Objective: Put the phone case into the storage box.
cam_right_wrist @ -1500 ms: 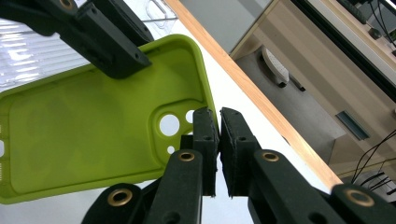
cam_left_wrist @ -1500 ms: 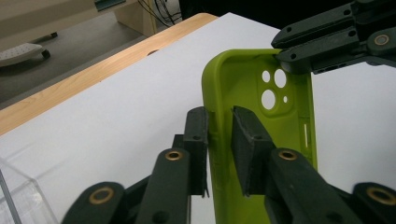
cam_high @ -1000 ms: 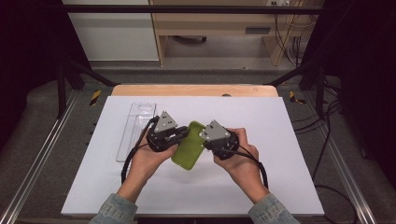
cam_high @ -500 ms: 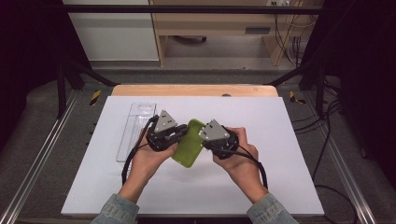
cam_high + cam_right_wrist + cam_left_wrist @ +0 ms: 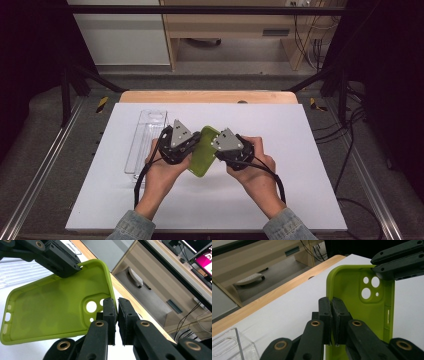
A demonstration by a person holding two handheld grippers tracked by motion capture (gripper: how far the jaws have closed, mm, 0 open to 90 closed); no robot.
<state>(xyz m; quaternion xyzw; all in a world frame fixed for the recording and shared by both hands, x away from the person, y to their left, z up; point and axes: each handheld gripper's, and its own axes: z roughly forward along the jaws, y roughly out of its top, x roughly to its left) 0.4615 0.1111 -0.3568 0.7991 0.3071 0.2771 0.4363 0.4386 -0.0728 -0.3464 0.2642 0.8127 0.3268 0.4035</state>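
Observation:
A lime-green phone case (image 5: 202, 152) is held just above the white table between both grippers. My left gripper (image 5: 189, 146) is shut on the case's long left edge, and its jaws (image 5: 331, 307) pinch the rim of the case (image 5: 354, 300). My right gripper (image 5: 217, 150) is shut on the opposite edge, beside the camera cutouts. In the right gripper view the pads (image 5: 117, 306) clamp the rim of the case (image 5: 50, 307), whose hollow inside faces the camera. The left gripper (image 5: 62, 262) grips the far rim there.
A clear plastic box (image 5: 145, 142) lies on the white table top (image 5: 300, 190) just left of my left hand, and its corner (image 5: 229, 345) is seen close by. The table's wooden far edge (image 5: 210, 96) borders a drop to the floor, with a desk and cables beyond.
Both grippers keep their hold on the case. The right gripper has edged slightly left and the case sits a little more tilted between them.

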